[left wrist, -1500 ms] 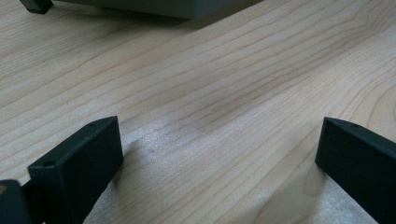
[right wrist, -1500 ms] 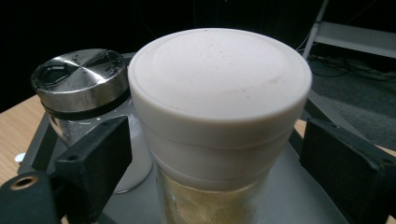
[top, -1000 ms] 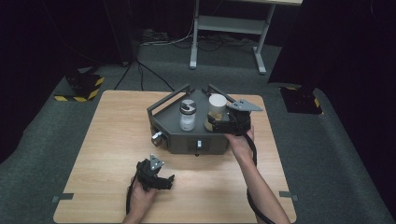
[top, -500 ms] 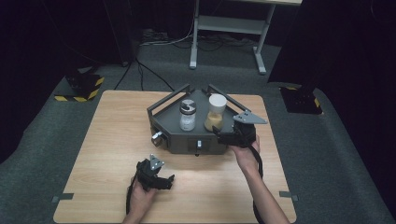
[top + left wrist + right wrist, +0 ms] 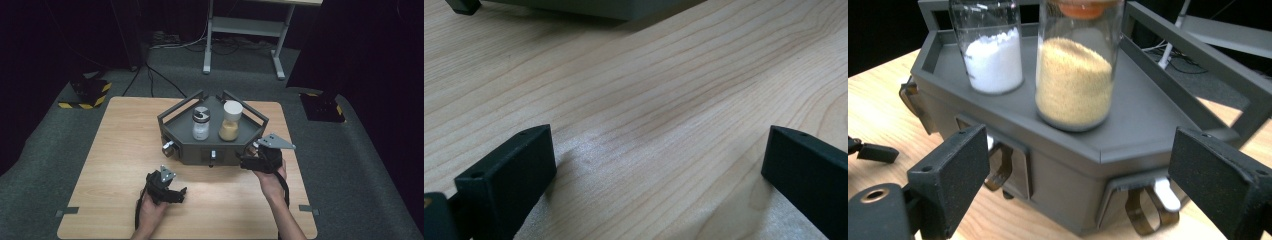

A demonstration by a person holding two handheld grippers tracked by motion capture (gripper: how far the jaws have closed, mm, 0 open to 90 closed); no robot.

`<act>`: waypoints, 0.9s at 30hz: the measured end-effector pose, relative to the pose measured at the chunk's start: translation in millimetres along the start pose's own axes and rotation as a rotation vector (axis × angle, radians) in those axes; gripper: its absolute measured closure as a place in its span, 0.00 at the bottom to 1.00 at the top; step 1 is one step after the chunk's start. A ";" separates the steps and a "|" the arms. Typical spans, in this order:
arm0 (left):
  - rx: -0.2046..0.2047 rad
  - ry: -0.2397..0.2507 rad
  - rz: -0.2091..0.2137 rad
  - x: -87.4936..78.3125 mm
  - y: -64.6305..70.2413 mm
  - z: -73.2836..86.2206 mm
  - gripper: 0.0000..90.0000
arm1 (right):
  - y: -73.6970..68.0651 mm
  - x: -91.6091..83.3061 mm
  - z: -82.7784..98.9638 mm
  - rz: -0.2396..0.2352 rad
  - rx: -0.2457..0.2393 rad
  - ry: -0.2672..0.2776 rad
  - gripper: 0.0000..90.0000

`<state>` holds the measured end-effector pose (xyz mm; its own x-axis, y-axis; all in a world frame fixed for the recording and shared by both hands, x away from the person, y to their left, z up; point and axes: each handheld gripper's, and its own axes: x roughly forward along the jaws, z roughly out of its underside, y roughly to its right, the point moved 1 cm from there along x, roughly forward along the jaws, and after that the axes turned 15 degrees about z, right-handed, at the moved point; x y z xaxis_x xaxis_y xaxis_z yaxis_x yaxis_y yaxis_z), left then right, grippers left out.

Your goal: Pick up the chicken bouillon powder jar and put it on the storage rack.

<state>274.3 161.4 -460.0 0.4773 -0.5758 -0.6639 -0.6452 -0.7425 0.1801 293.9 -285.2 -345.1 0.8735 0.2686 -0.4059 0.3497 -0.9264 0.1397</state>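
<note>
A grey box [image 5: 200, 152] with a railed top stands mid-table. On it are a jar of white powder [image 5: 201, 123] and a jar of tan grains [image 5: 230, 121]. My right gripper [image 5: 248, 161] hovers at the box's front right corner, open; its jaws have just been closing a little with nothing between them. In the right gripper view the box front [image 5: 1063, 170] lies ahead of the right gripper [image 5: 1078, 175], with the tan jar [image 5: 1075, 75] and the white jar [image 5: 993, 50] behind. My left gripper [image 5: 179, 194] rests open near the front edge, over bare wood in the left gripper view [image 5: 659, 165].
Brass loop handles [image 5: 1143, 212] hang from the box's front panels, another one [image 5: 1000, 170] further left. The wooden table [image 5: 110, 150] has free room left of and in front of the box. A desk frame [image 5: 245, 30] stands on the dark floor behind.
My right gripper has drawn back from the tan jar toward the person and sunk to the box's front right corner. The left gripper has stayed put.
</note>
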 end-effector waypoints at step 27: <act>0.000 0.000 0.000 0.0 0.0 0.0 0.01 | 11.7 -18.7 42.4 0.040 0.076 -0.070 0.11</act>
<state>274.3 161.3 -460.1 0.4774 -0.5760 -0.6636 -0.6450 -0.7426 0.1805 267.2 -312.2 -374.2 0.8596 0.2146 -0.4637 0.2862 -0.9540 0.0891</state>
